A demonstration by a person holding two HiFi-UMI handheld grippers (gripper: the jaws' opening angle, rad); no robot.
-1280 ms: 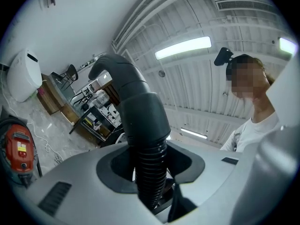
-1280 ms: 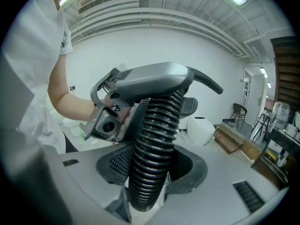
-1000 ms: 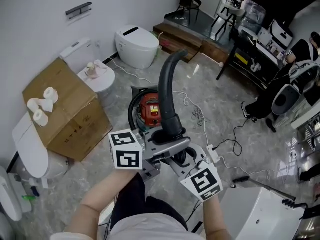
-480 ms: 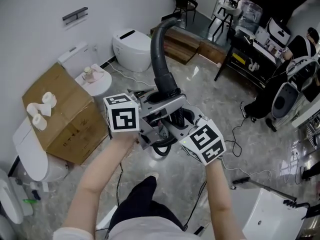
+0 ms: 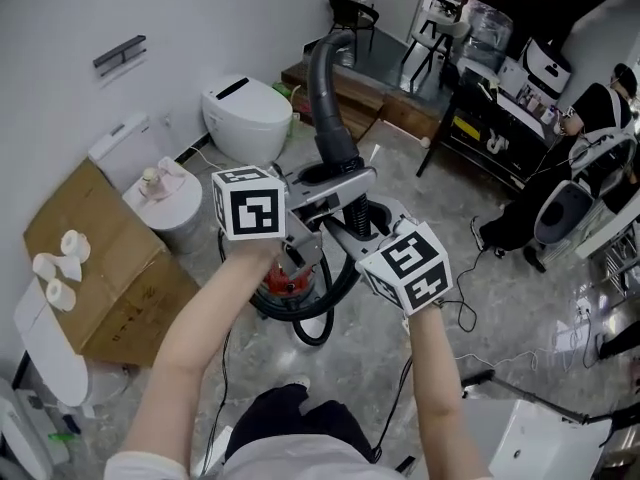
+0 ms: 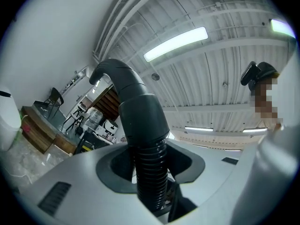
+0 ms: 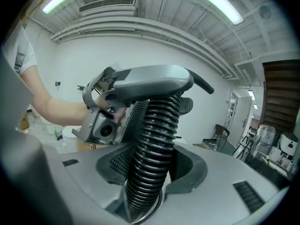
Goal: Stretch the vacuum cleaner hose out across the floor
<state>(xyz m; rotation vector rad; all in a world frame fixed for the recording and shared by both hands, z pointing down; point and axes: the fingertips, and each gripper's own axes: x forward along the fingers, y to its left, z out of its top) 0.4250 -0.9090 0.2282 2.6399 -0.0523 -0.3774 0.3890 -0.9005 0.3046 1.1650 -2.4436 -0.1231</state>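
"Where's the hose [image 5: 322, 88]?"

"Held up above the floor [image 5: 450, 218], its slack looping beside the red vacuum cleaner [image 5: 283, 276]. Your left gripper [image 6: 149, 172] has its fingers clamped just under the smooth cuff. Your right gripper [image 7: 150, 172] grips the ribs just beside it."

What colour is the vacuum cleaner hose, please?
Black and ribbed; the hose shows best in the right gripper view.

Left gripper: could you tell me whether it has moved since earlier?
Yes: the left gripper went up-frame, from below the red vacuum body to above it.
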